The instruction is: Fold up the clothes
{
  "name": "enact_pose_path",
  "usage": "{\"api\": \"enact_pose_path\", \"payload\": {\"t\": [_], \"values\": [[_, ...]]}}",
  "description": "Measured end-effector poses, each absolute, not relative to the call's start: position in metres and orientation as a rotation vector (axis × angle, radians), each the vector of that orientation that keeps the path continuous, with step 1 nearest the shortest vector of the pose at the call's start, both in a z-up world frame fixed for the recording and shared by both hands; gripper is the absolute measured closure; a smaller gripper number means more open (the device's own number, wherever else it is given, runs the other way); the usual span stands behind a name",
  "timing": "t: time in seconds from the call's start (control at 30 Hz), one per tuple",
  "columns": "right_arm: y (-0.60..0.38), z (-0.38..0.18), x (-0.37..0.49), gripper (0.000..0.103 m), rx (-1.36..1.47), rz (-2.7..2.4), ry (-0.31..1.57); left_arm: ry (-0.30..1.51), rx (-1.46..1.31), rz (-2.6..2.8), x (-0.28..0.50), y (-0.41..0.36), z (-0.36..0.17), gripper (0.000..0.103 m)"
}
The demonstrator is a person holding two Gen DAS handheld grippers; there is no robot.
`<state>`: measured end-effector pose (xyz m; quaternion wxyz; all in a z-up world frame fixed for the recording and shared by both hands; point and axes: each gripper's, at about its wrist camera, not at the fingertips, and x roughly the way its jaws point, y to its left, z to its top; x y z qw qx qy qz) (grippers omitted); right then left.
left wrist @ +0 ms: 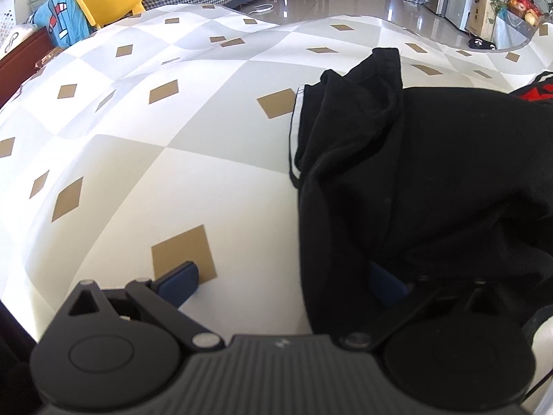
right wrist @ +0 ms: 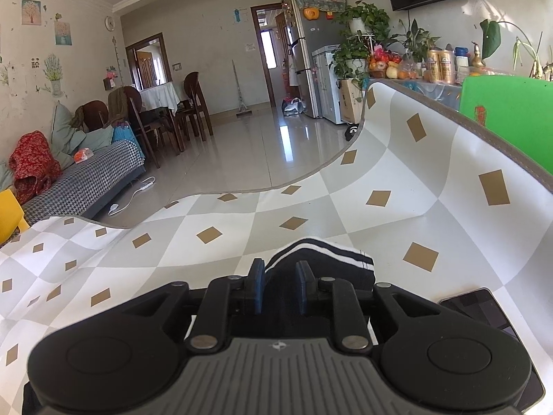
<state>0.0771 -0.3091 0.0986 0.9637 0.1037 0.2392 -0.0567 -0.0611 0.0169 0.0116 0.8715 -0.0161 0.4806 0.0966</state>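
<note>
While the black garment [left wrist: 414,173] is lying bunched on the checked mat [left wrist: 172,173], it is serving as the landmark for this entry. Left gripper [left wrist: 283,283]: jaws standing wide apart, one blue pad [left wrist: 179,282] resting on the mat beside the garment's near edge, the other pad [left wrist: 385,285] sitting under a drooping fold of black cloth; nothing is being pinched. Right gripper [right wrist: 280,285]: jaws standing a little apart, the garment's white-striped cuff [right wrist: 321,256] lying just past the tips and dark cloth showing in the gap; whether the pads are pressing on it cannot be told. Red-printed dark cloth [left wrist: 535,93] is peeking out at the garment's far side. Dark phone [right wrist: 484,311] is lying on the mat beside the garment. Yellow chair [left wrist: 110,0] is standing well beyond the garment, past the mat's edge
</note>
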Motion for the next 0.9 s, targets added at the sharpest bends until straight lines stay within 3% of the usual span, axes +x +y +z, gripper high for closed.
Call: {"api": "enact_pose_path", "payload": {"t": [0.53, 0.9], "values": [[-0.295, 0.112, 0.051, 0.074, 0.189, 0.032, 0.472, 0.970, -0.079, 0.194, -0.052, -0.003, 0.035, 0.000], [-0.288, 0.095, 0.049, 0.073, 0.216, 0.132, 0.638, 0.912, -0.131, 0.190, 0.004, -0.016, 0.046, 0.000]]}}
